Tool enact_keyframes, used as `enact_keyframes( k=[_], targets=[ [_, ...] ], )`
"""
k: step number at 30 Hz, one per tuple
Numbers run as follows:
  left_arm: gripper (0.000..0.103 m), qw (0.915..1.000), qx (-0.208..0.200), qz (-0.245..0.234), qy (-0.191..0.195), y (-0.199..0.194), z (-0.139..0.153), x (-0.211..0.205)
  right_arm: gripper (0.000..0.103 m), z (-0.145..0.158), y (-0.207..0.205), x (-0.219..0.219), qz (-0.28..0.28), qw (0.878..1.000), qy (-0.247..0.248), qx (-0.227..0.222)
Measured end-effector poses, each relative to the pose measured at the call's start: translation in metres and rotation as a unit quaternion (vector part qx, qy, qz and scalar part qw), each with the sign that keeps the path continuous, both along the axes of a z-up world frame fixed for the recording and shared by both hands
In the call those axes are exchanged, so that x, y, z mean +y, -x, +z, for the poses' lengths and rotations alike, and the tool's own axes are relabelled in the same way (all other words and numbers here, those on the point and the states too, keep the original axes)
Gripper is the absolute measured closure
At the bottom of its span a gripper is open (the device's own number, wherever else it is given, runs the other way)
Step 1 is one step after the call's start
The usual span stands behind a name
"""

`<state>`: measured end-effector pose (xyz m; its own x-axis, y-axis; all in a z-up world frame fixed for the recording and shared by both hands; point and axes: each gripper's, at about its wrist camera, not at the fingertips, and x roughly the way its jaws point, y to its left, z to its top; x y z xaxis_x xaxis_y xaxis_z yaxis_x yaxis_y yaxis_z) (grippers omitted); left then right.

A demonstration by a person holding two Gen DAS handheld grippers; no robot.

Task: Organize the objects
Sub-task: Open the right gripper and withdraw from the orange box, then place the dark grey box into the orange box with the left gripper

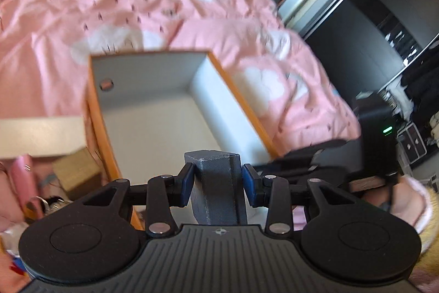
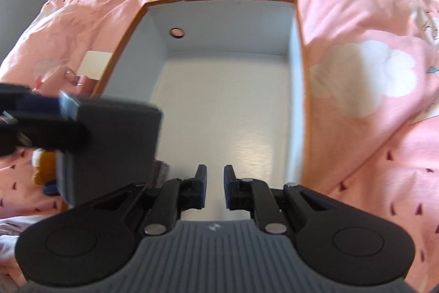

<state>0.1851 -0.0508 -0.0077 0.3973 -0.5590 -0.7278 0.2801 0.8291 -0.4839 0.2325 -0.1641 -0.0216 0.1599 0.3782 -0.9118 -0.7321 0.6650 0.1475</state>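
Grey block (image 1: pixel 216 183) over open box (image 1: pixel 153 111)

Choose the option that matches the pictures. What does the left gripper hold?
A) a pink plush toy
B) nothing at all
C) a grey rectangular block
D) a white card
C: in the left wrist view the left gripper is shut on a grey rectangular block, above the open orange-rimmed cardboard box with a white inside; the right gripper holds nothing between its fingers.
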Motion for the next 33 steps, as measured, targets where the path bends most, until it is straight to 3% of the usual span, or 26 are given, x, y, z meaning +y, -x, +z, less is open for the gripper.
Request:
enact_keyframes(
  k=[5,14,19,29,33],
  targets=[
    [0.060,0.9960,0.086,-0.022,0.011,-0.017,-0.047,-0.019,0.090,-0.012,-0.004,-0.005,0.002,1.000,0.010,-0.003],
    [0.061,0.9873,0.153,-0.014,0.041,-0.028,-0.086,-0.028,0.090,-0.022,-0.001,0.000,0.017,1.000,0.017,-0.017],
    [0.061,0.9841,0.172,-0.006,0.042,-0.030,-0.092,-0.024,0.091,-0.021,-0.002,0.002,0.020,1.000,0.014,-0.020],
    [0.042,0.9861,0.137,-0.035,-0.087,-0.018,-0.075,-0.041,0.090,-0.022,0.004,0.006,0.029,0.999,0.019,-0.027],
    [0.041,0.9826,0.107,-0.065,-0.137,-0.011,-0.066,-0.051,0.090,-0.021,0.007,0.009,0.037,0.999,0.022,-0.021]
  ],
)
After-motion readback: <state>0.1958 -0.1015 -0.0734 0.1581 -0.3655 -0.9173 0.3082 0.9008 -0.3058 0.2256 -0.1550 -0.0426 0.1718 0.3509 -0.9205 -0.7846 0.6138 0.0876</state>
